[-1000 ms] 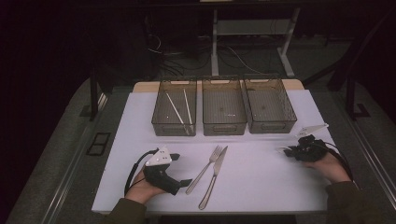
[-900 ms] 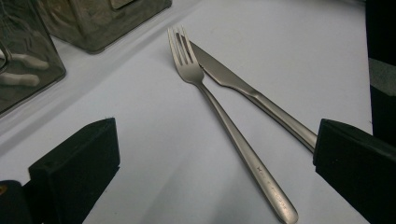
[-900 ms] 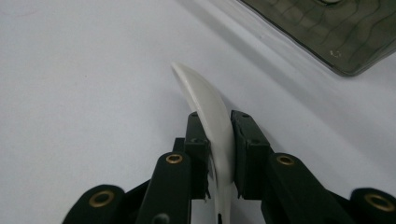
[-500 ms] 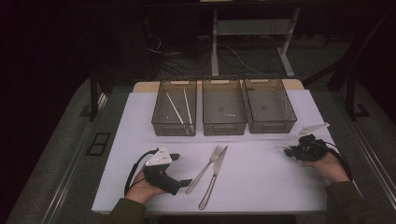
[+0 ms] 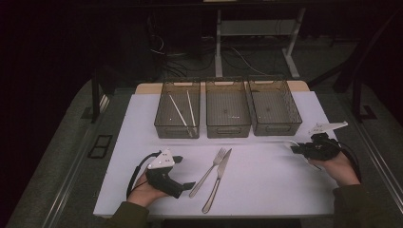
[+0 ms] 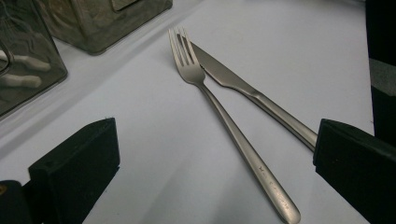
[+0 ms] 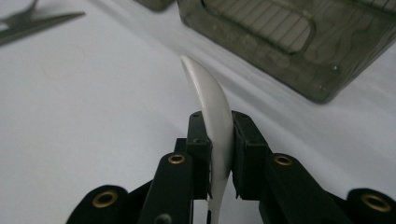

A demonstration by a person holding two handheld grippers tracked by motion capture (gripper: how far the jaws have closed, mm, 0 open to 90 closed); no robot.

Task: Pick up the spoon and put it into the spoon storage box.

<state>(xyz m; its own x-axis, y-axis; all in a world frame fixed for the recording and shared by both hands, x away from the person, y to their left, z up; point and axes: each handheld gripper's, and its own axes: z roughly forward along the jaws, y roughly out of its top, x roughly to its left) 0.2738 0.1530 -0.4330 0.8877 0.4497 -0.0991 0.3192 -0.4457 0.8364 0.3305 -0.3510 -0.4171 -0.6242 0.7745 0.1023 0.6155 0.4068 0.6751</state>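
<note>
While the left gripper [image 6: 210, 163] is spreading its fingers wide around the fork [image 6: 233, 135], the right gripper [image 7: 219, 140] is pinching a white spoon [image 7: 212, 102] between its fingers.

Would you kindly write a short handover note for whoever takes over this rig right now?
Right gripper: shut on a white spoon, held above the mat near the right bin.
Left gripper: open, holding nothing, resting on the mat and aimed at the fork and knife, which lie side by side at mid-table.
Done: two chopsticks already lie in the left bin.
Left: the middle bin and right bin look empty; the spoon, fork and knife probably still need binning.
</note>
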